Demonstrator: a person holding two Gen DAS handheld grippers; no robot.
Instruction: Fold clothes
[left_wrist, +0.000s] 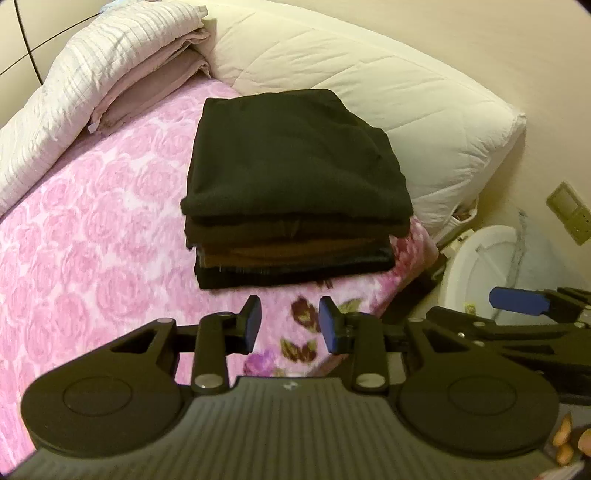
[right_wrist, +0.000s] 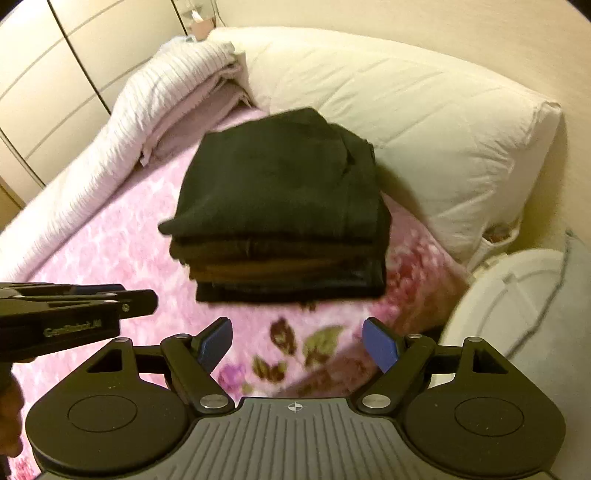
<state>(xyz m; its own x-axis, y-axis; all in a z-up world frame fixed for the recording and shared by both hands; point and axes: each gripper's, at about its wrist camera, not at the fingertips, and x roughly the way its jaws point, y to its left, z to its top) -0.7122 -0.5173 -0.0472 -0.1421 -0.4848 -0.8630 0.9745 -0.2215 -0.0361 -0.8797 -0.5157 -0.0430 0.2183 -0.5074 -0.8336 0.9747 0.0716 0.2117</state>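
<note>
1. two claws hang empty over the near edge of the bed (left_wrist: 92, 229): the left claw (left_wrist: 290, 323) has its pads a small gap apart, the right claw (right_wrist: 297, 345) stands wider; neither touches cloth.
2. just beyond them the stack (left_wrist: 295, 177) of folded dark clothes, black on top with brown layers under, sits on the pink blanket, near the bed's right side.
3. it lies folded as the task wants; no loose garment shows, so whether more is left cannot be told.
4. the stack's long axis runs near to far, folded edges facing the claws.
5. beyond lie a white pillow (left_wrist: 369, 85) and, far left, folded bedding (left_wrist: 110, 66).
</note>
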